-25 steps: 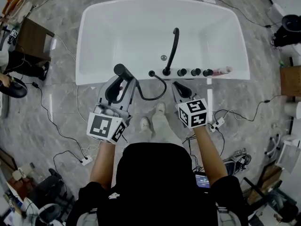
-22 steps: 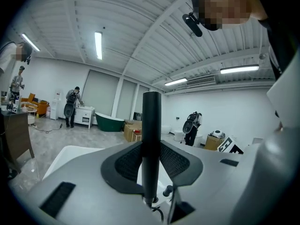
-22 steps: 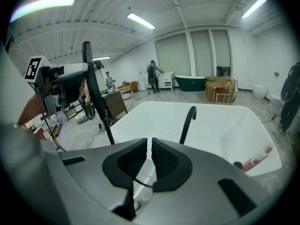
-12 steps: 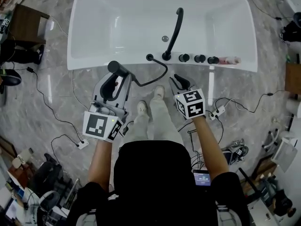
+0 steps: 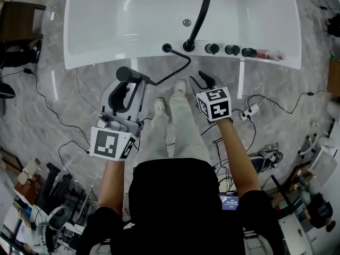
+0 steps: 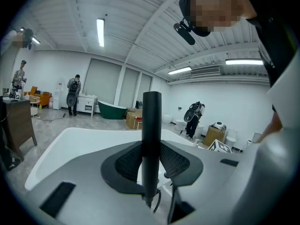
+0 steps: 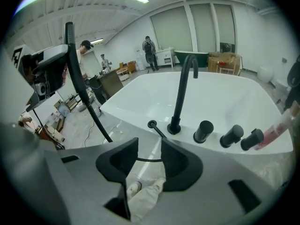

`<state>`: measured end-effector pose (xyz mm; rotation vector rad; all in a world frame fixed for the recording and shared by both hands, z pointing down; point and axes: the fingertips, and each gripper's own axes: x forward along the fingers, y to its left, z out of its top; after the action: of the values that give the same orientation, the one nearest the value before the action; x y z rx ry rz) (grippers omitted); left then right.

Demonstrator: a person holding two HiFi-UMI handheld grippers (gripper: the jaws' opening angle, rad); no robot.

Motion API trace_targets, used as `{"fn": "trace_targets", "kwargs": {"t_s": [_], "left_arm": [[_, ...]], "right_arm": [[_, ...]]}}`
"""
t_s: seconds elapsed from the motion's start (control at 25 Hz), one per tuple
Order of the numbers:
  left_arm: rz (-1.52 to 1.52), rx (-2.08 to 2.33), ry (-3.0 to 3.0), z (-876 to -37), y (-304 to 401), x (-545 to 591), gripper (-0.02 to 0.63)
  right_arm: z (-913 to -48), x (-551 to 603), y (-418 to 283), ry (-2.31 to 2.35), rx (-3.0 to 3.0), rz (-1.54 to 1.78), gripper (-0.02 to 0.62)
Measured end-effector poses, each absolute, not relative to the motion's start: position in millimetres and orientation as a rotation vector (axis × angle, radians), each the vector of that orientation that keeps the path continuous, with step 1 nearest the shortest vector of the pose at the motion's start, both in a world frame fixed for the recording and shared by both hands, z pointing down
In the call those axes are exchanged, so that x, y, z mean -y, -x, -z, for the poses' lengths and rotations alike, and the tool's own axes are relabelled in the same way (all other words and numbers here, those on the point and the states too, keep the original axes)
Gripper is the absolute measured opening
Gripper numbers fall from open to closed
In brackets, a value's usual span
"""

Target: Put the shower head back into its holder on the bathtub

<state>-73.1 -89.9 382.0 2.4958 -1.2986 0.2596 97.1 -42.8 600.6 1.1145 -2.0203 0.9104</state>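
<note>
Shower head in hand, not yet back in its holder

The shower head [image 5: 127,76] is clamped by its handle in the left gripper [image 5: 126,92]. It is over the floor at seven o'clock from the holder [image 5: 167,48] on the bathtub [image 5: 106,62] rim, with the hose [image 5: 178,70] looping between. In the last second it has drawn away from the rim. The right gripper [image 5: 204,81], at five o'clock from the holder, has just been opening and holds nothing. I judge the reseating is still to come.
</note>
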Motion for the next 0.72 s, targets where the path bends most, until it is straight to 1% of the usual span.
{"fn": "trace_targets", "kwargs": {"t_s": [0.32, 0.72], "left_arm": [[-0.309, 1.284, -2.462, -436, 79, 83, 0.129], [-0.377, 1.208, -2.420, -513, 51, 84, 0.129]], "right_arm": [[-647, 38, -89, -1.109, 1.979, -0.958, 0.141], [-739, 55, -117, -1.145, 1.883, -1.020, 0.168]]}}
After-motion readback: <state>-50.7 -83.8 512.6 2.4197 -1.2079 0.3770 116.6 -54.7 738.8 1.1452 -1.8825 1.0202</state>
